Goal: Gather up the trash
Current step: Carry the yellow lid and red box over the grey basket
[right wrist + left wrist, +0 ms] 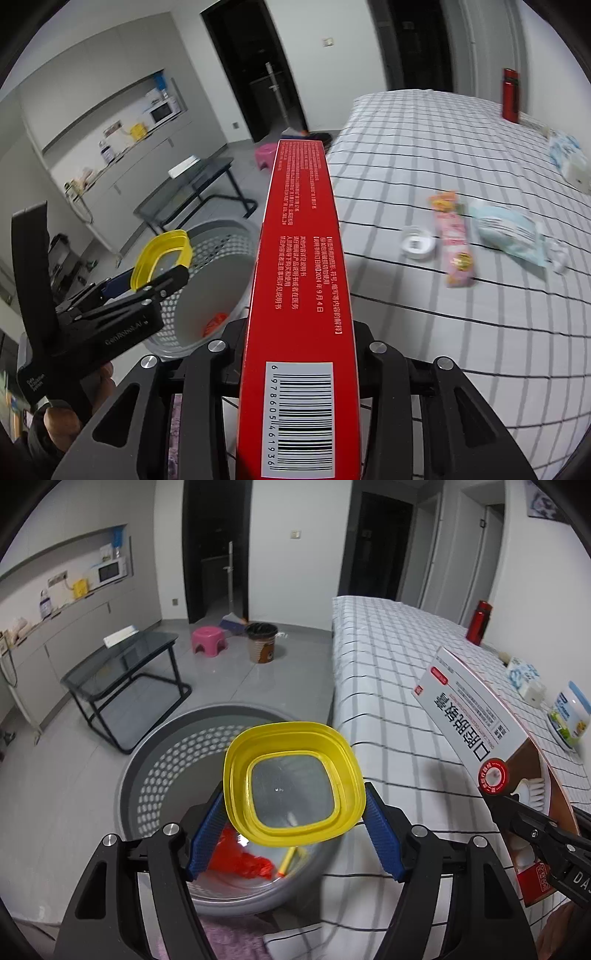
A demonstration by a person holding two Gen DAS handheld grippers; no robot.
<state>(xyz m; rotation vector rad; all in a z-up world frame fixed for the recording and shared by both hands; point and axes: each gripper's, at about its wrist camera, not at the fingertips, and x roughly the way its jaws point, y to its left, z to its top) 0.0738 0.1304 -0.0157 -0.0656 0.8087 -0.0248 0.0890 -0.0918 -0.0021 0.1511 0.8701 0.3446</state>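
Glossy yellow plastic lid [293, 782]; printed cardboard box [299, 295]; perforated plastic basket [166, 771].

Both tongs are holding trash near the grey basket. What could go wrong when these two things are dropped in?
1. The left tongs grip the yellow lid only by its edges; it hangs over the grey basket near the rim by the bed and might bounce out.
2. The red box in the right tongs is long; still beside the basket, it could catch the rim or the left tongs.
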